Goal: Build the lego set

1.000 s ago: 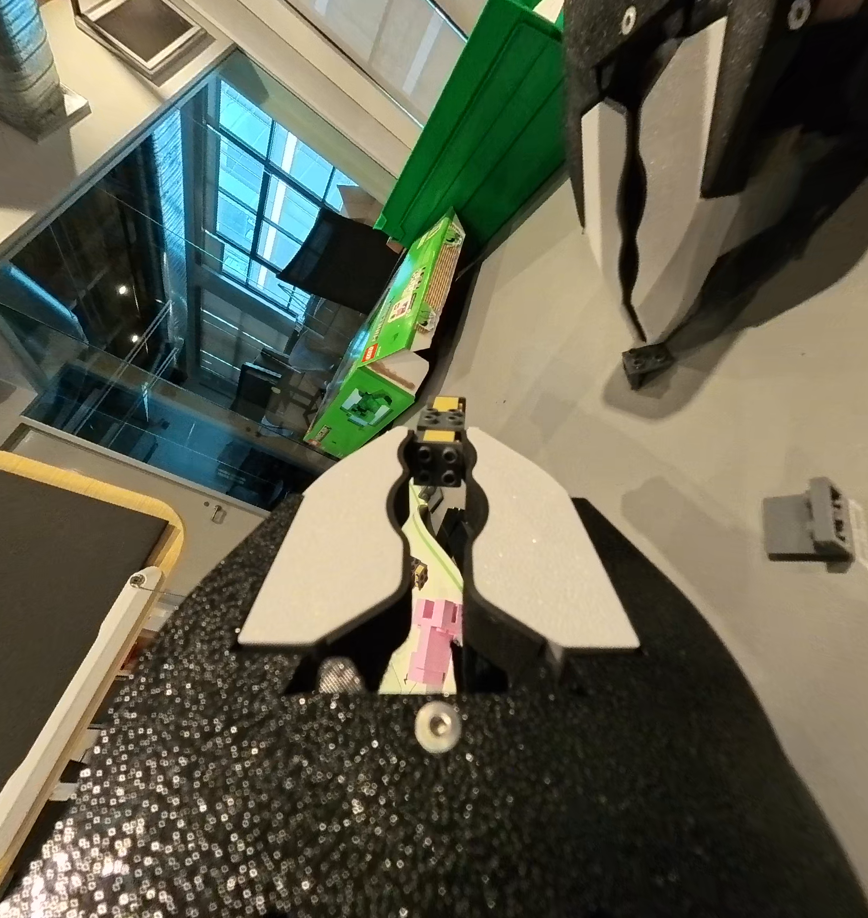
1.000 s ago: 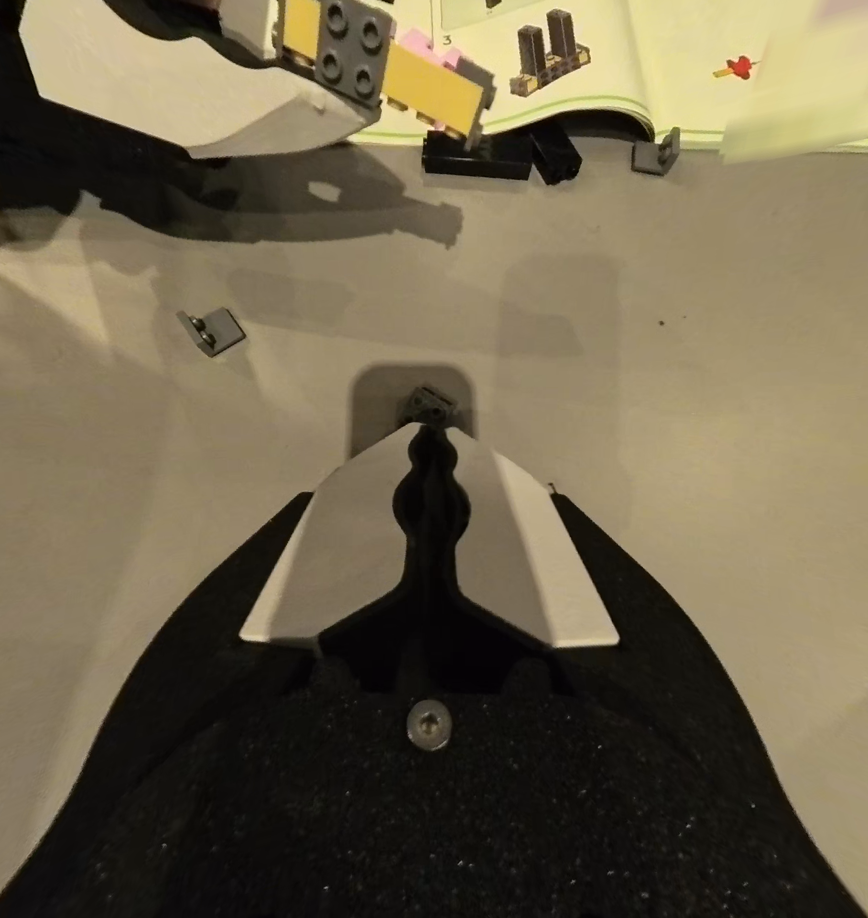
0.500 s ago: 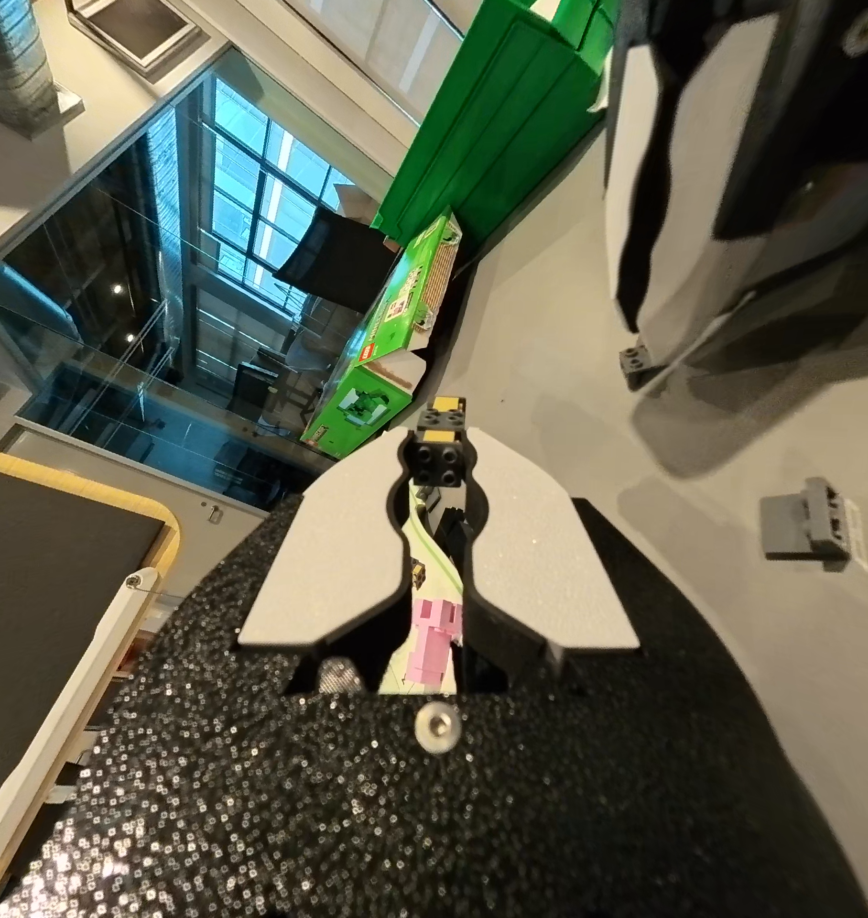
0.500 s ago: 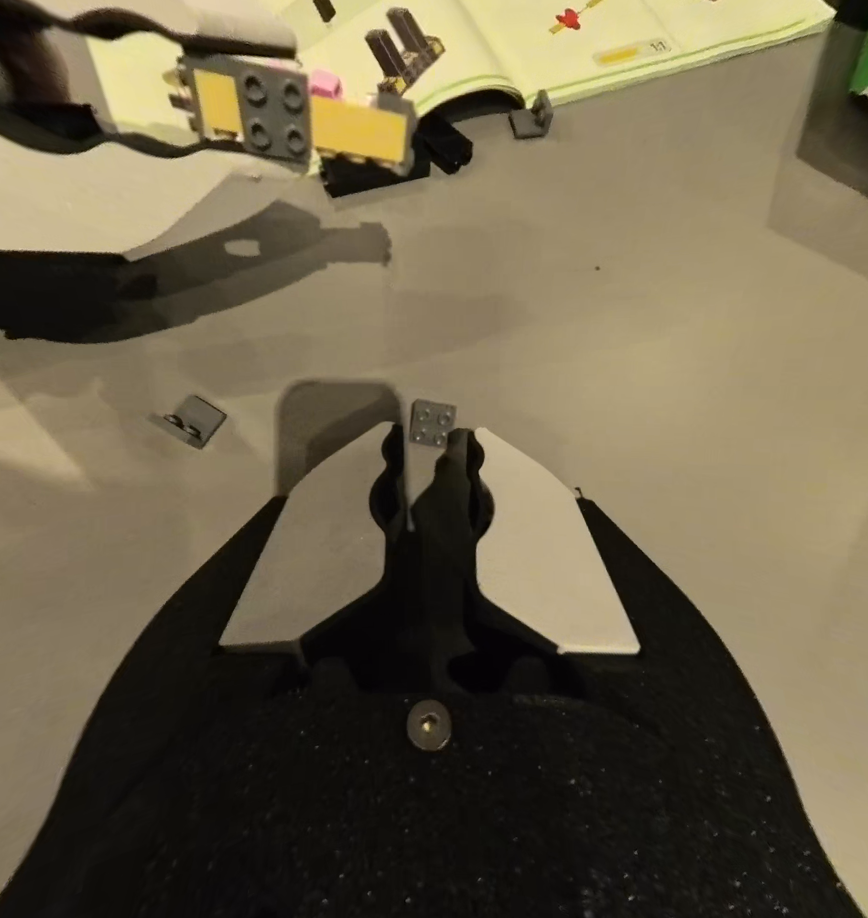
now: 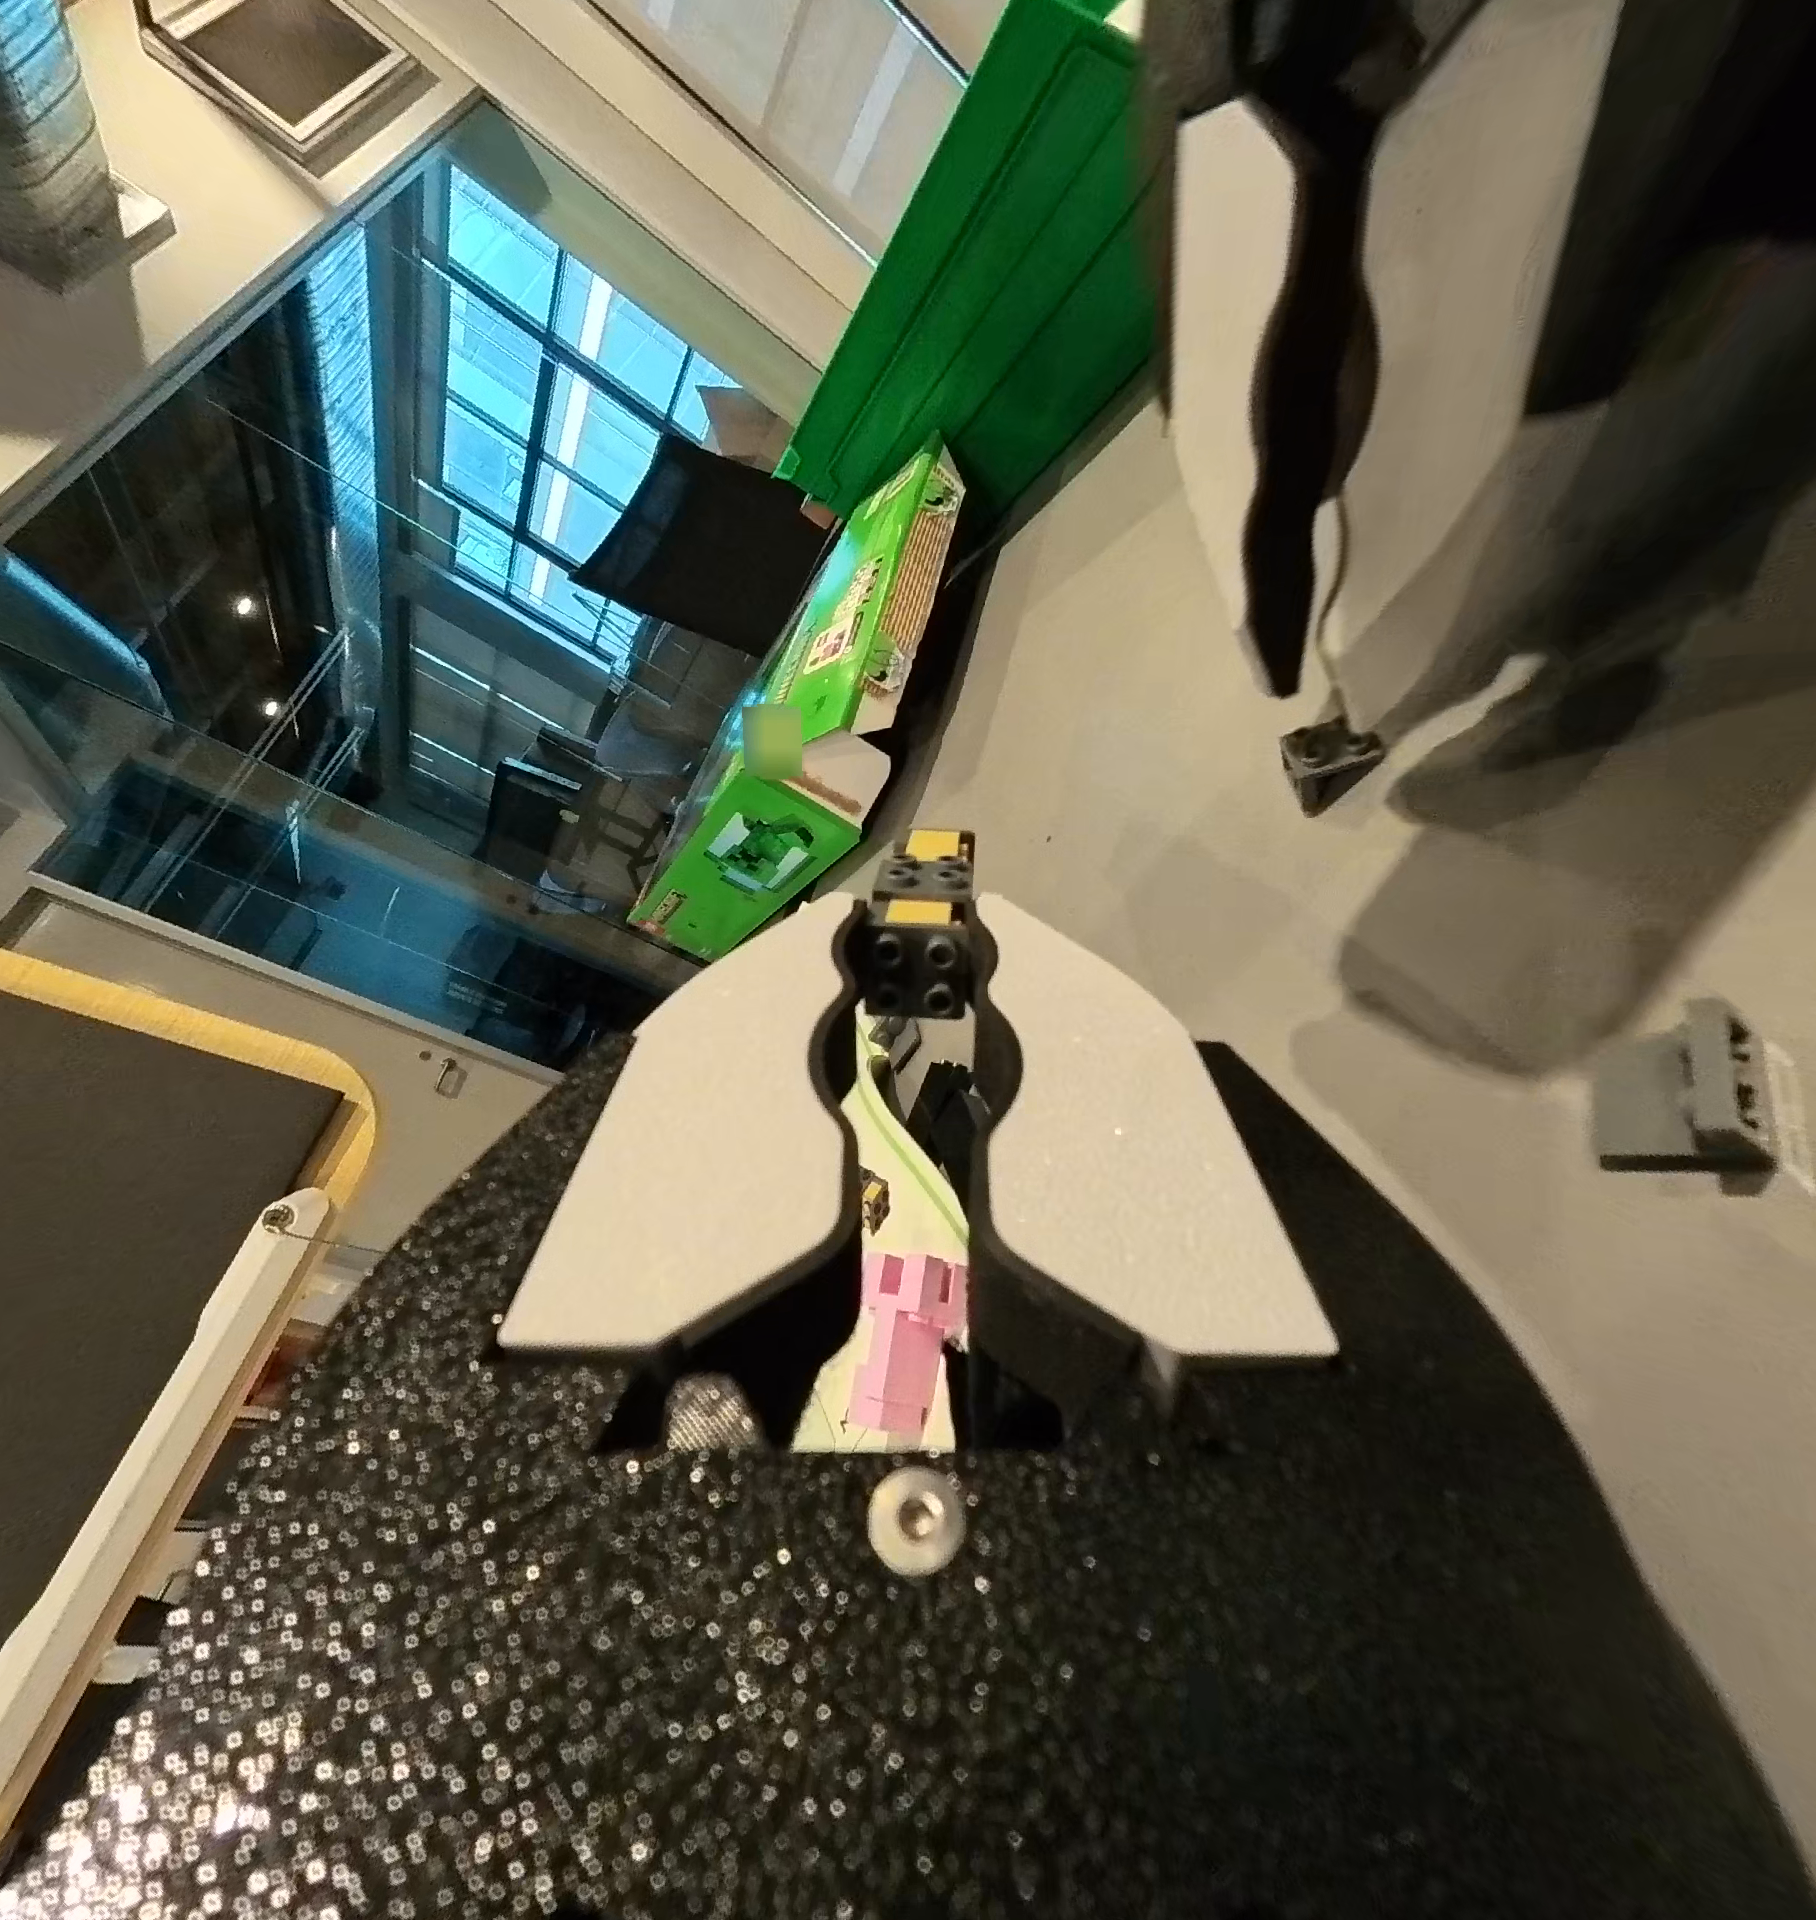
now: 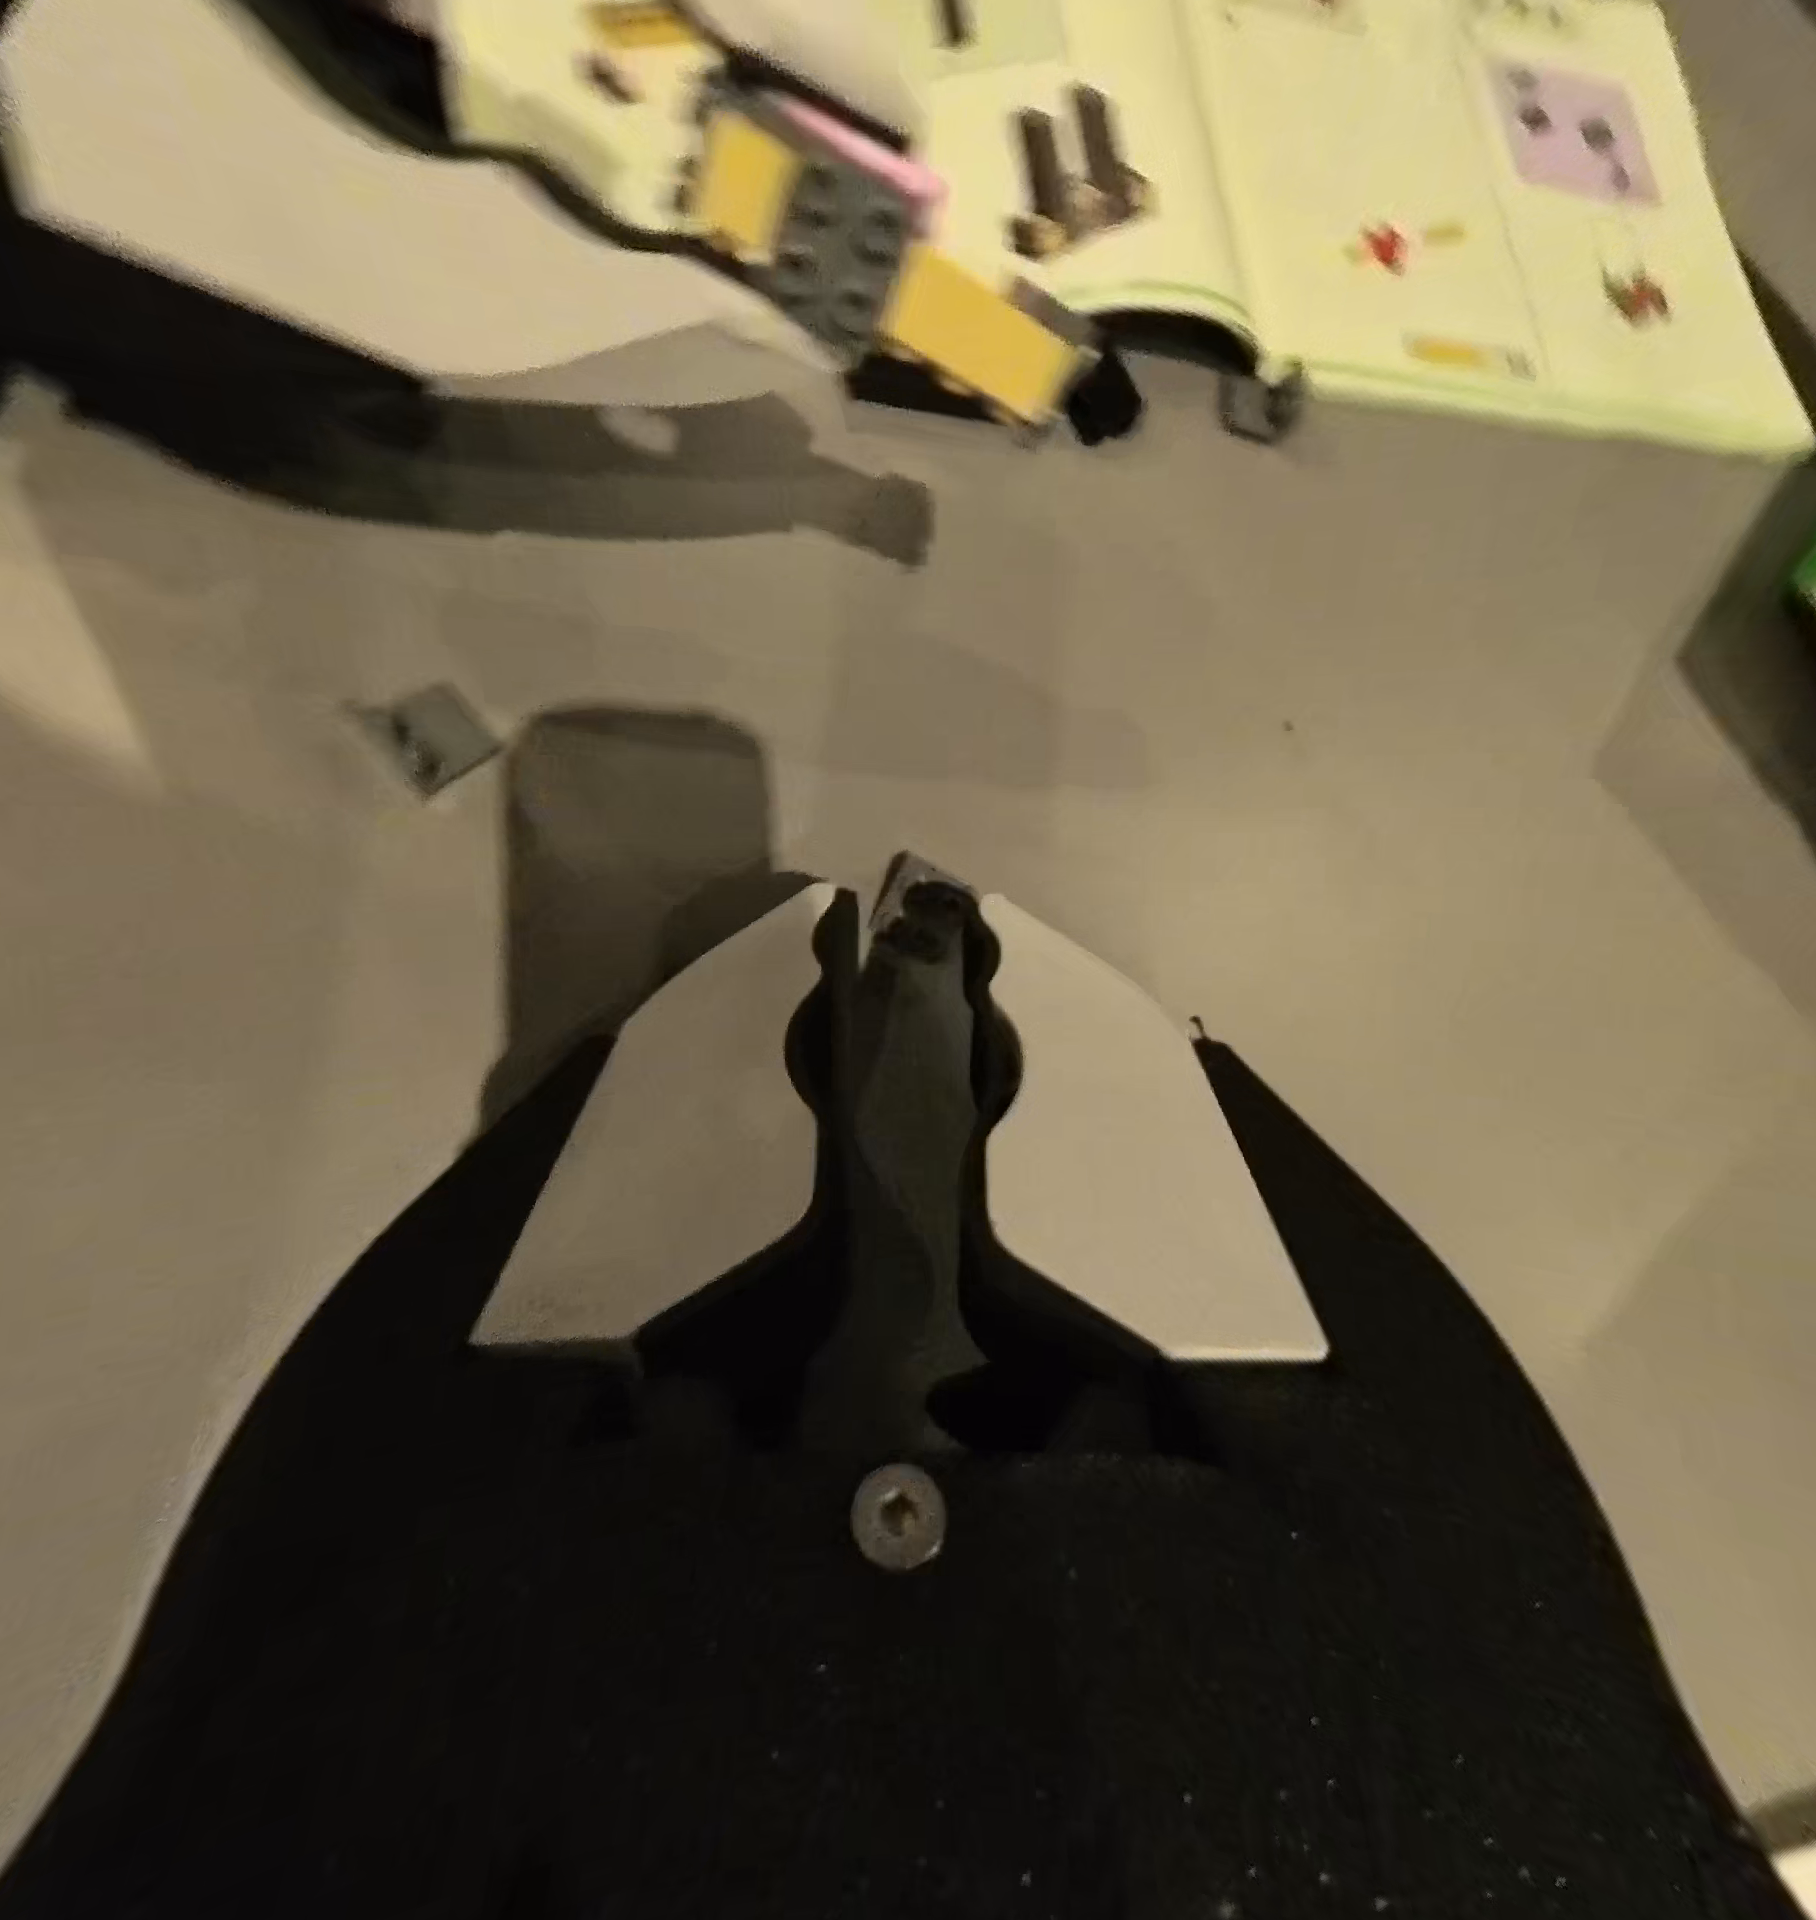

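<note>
Gripping a partly built lego assembly [image 5: 923, 940] of dark grey, yellow and pink bricks, the left tool [image 5: 919, 914] has its 2 grey fingers closed on the assembly's black studded end, and the rest of the build sticks out past the fingertips. In the right wrist view the same assembly [image 6: 883, 270] hangs above the desk [image 6: 1299, 831], ahead of the right tool and to its left, with its shadow falling on the grey surface below. The right tool [image 6: 909, 904] is nearly closed and pinches a small dark grey plate [image 6: 916, 906] tilted on edge between its tips; in the left wrist view that plate [image 5: 1325, 750] shows just under the right tool's tips, clear of the desk. Beyond the held assembly lies an open instruction booklet [image 6: 1351, 156] with pale green pages, and a few dark loose pieces [image 6: 1262, 400] sit along its near edge. Another small grey piece [image 6: 431, 732] rests on the desk ahead and left of the right tool, and a grey bracket piece [image 5: 1683, 1101] lies to the right of the left tool. A green lego box [image 5: 810, 727] sits far ahead of the left tool at the desk's edge.
</note>
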A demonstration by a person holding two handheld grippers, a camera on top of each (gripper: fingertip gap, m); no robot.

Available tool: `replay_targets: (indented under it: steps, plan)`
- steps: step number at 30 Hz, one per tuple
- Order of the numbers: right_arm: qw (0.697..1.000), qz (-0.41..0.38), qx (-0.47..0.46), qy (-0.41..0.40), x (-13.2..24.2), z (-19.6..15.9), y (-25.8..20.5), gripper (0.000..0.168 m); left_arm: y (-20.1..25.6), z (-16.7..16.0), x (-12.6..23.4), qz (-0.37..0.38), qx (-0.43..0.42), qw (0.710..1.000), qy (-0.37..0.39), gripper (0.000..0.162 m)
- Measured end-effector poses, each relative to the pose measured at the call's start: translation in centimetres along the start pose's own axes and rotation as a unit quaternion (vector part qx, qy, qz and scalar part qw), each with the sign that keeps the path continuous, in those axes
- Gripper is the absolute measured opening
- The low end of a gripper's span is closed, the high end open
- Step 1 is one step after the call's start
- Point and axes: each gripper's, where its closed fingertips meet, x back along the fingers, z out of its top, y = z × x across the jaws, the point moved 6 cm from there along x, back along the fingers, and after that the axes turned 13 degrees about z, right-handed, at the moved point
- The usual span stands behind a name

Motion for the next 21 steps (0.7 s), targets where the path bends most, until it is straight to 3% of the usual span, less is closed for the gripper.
replay_targets:
  steps: [4,8,17,21]
  plan:
    - [0.974,0.101,0.184,-0.083,0.3,0.1,0.5,0.018,0.0,0.0,0.0,0.001,0.000,1.000,0.001,0.017]
    - [0.928,0.182,0.292,-0.142,-0.2,1.3,1.7,0.017,-0.2,0.0,0.0,0.004,0.006,1.000,0.000,0.017]
    - [0.850,0.281,0.378,-0.234,-1.7,2.5,2.8,0.017,-0.2,-0.2,0.0,0.003,0.015,1.000,-0.004,0.017]
    - [0.831,0.291,0.391,-0.268,-2.0,2.5,2.9,0.016,-0.3,-0.2,0.0,0.003,0.017,1.000,-0.004,0.017]
